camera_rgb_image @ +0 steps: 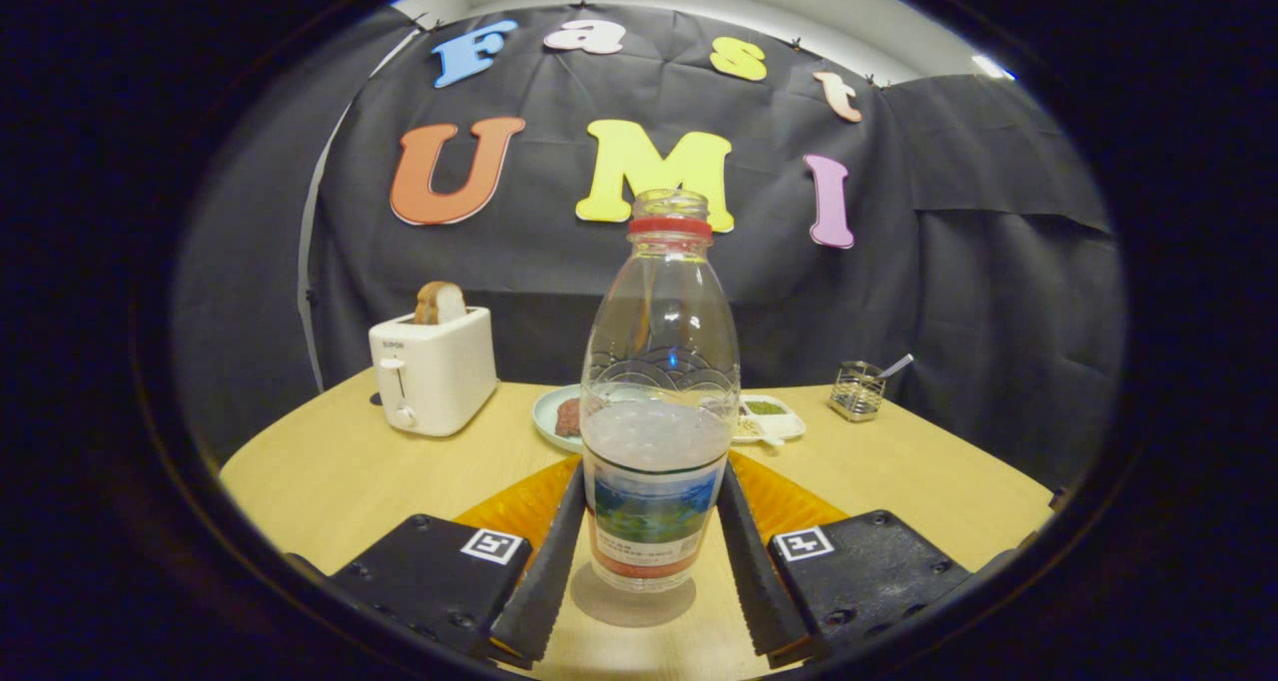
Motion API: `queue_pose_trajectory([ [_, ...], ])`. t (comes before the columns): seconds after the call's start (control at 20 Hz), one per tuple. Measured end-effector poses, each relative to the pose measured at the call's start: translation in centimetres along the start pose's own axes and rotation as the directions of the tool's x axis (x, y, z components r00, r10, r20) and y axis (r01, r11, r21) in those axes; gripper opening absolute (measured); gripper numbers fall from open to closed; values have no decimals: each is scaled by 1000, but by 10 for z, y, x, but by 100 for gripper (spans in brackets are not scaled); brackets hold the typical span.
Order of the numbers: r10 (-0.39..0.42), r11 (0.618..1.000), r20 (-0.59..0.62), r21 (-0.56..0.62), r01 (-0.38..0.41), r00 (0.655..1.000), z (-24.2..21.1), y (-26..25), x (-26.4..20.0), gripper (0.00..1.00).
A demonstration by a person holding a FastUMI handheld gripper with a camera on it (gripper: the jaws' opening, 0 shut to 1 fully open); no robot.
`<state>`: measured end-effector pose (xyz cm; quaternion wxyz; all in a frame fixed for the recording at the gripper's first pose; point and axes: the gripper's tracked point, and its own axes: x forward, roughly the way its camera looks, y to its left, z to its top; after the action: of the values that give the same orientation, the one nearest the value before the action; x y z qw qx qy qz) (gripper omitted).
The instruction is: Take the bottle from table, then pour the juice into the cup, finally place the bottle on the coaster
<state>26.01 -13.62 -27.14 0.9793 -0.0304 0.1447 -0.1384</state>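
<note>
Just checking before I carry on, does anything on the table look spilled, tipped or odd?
Nothing stands out. The bottle stands upright and uncapped between the tongs, partly filled, with no spill on the table. The toaster and plate behind sit in order.

Clear uncapped bottle (656, 401), red neck ring, partly filled, stood upright on the table, orange coaster (519, 511) seen just behind it
</note>
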Motion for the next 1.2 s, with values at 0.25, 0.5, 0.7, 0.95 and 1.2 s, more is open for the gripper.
queue_pose_trajectory([
  [0.25,28,1000,-29,10,-28,999,-30,5,14,77],
  [0.5,33,999,-17,42,-33,999,-42,2,15,78],
  [0.7,29,998,5,55,-29,1000,-43,1,12,82],
  [0.95,31,996,22,78,-32,999,-37,4,7,90],
  [1.2,8,996,47,83,-12,999,-22,-4,-12,100],
])
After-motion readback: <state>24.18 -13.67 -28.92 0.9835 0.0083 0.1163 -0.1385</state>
